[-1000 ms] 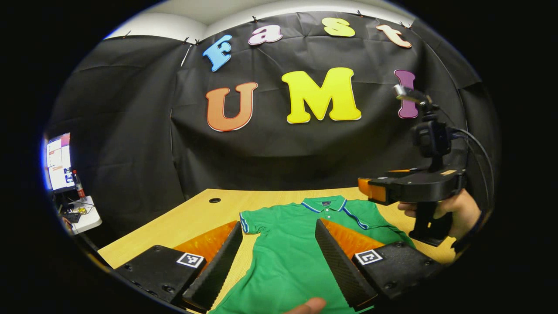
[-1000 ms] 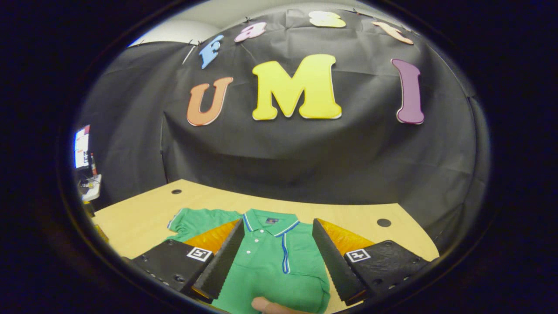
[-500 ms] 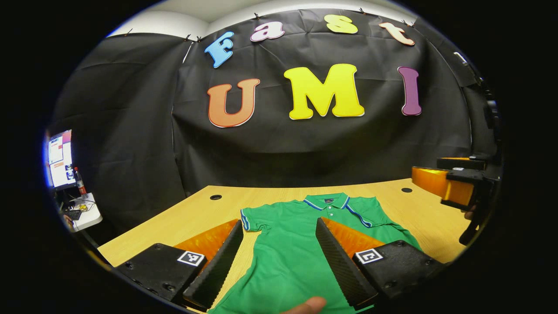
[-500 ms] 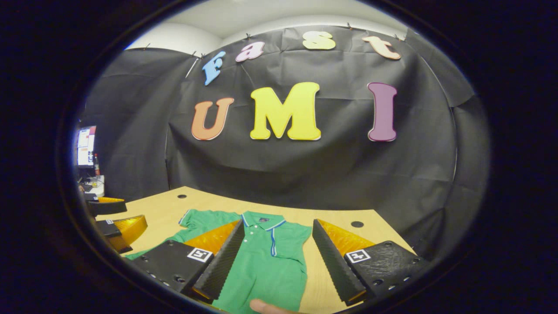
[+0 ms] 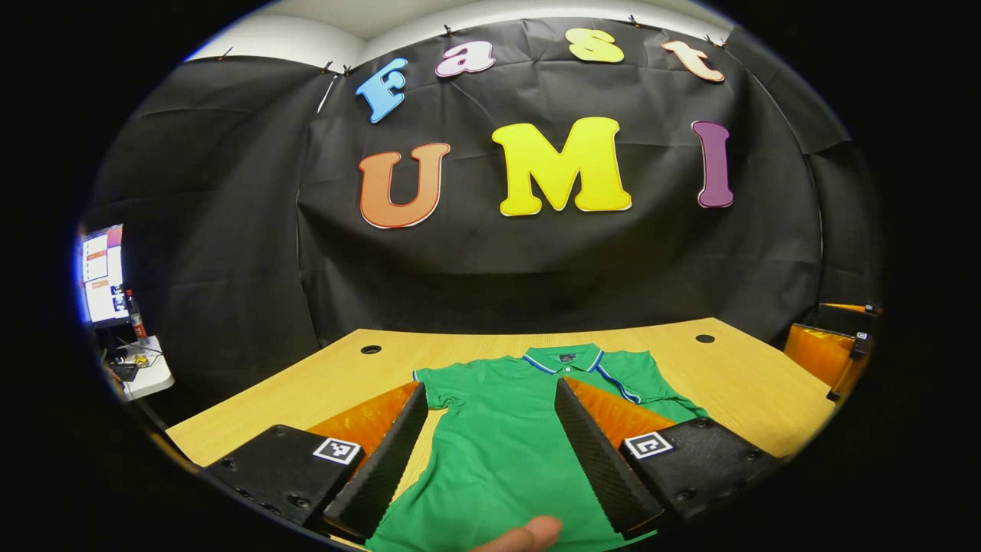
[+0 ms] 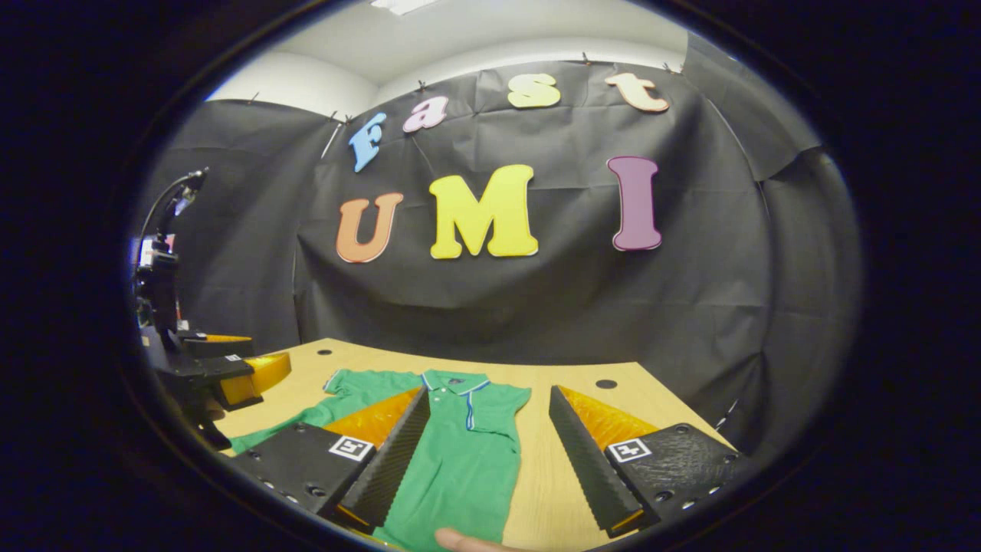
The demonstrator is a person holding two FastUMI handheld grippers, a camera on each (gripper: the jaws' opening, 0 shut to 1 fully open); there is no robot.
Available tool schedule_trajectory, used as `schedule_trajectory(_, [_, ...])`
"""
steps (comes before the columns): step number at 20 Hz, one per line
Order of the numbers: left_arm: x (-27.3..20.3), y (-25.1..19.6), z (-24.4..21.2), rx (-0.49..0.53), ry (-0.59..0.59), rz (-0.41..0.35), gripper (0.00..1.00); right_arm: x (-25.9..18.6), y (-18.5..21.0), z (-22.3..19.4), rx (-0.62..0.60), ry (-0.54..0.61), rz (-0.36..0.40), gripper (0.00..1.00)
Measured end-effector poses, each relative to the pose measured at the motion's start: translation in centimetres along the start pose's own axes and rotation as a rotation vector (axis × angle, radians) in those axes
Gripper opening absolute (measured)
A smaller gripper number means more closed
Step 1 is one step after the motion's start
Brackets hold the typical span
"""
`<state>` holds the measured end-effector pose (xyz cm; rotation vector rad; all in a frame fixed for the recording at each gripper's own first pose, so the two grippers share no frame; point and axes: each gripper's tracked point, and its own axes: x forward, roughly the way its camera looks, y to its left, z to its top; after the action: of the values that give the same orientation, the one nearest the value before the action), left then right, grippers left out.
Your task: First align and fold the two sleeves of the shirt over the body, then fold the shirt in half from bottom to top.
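Shirt first: the green short-sleeved polo shirt with a blue-and-white trimmed collar lies flat on the pale wooden table, its long axis running away from both cameras, collar at the far end and hem nearest the person. Its left sleeve juts out sideways toward the table's left side, not yet folded, while the right sleeve appears to lie already over the body. The left gripper hovers above the lower body with fingers spread wide, gripping nothing; that sleeve sits ahead of it and slightly left, so I judge this hand the nearer one. The right gripper, likewise wide apart and empty, hangs over the shirt's right edge, farther from that sleeve.
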<state>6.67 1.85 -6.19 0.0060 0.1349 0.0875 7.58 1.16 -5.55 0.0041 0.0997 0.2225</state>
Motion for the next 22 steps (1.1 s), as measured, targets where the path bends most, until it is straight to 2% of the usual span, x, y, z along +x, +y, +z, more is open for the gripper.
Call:
schedule_trajectory(5, [0.4, -0.2, -0.9, -0.006, 0.034, -0.015, 1.0, -0.8, 0.7, 0.3, -0.051, -0.029, 0.025, 0.95])
schedule_trajectory(11, [1.3, 1.2, -0.1, -0.01, 0.003, 0.018, 1.0, -0.8, 1.5, -0.2, -0.031, -0.004, 0.053, 0.96])
schedule_trajectory(18, [6.7, 4.1, -0.1, -0.026, 0.071, 0.051, 1.0, -0.6, 1.6, -0.2, -0.065, -0.01, 0.052, 0.96])
schedule_trajectory(22, [12.0, 5.7, -1.6, -0.04, 0.14, 0.06, 1.0, 0.0, 1.1, -0.7, -0.064, 0.005, 0.041, 0.96])
